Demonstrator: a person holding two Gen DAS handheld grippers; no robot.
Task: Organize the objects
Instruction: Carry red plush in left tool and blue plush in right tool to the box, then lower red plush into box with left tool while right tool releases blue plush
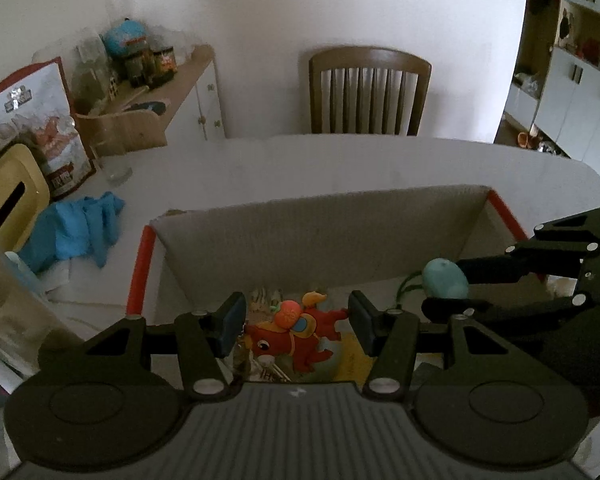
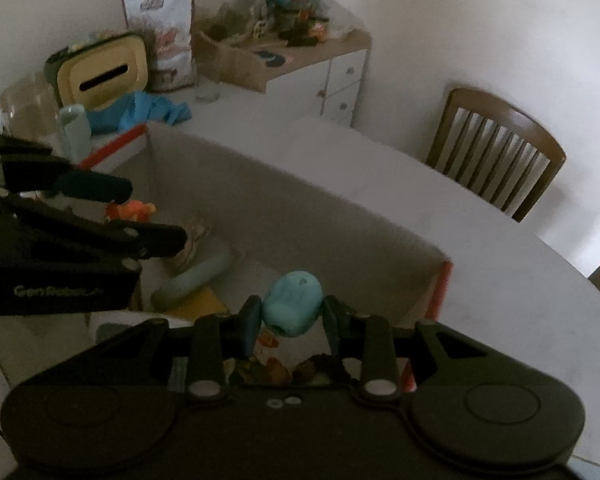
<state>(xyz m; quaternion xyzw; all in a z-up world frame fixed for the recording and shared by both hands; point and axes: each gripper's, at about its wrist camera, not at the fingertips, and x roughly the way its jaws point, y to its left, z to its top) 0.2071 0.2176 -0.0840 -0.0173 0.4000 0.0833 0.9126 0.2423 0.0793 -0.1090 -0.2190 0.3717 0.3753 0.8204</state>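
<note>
Both over box [image 1: 320, 240]: left gripper [image 1: 296, 324] apparently clamps red toy [image 1: 296, 340], right gripper [image 2: 288, 320] teal egg [image 2: 292, 308].

Colours over the box on my table

My two grippers, left [image 1: 294, 322] and right [image 2: 288, 322], are black, with dark blue-grey pads [image 1: 231, 324]; the egg-shaped thing [image 2: 293, 309] in my right one is pale turquoise. The horse toy [image 1: 296, 338] between my left fingers is red with an orange ball, a yellow patch and a white-and-black eye. The box [image 1: 312, 236] is grey-beige inside with red edges [image 1: 140, 268], and a yellow sheet [image 1: 354, 360] lies in its bottom. The table [image 1: 340, 168] is white, the crumpled gloves [image 1: 76, 230] bright blue, the slotted container [image 2: 102, 72] cream-yellow. The chair [image 1: 370, 90] is brown, the bag [image 1: 40, 120] white, red-bordered, with printed pictures.
</note>
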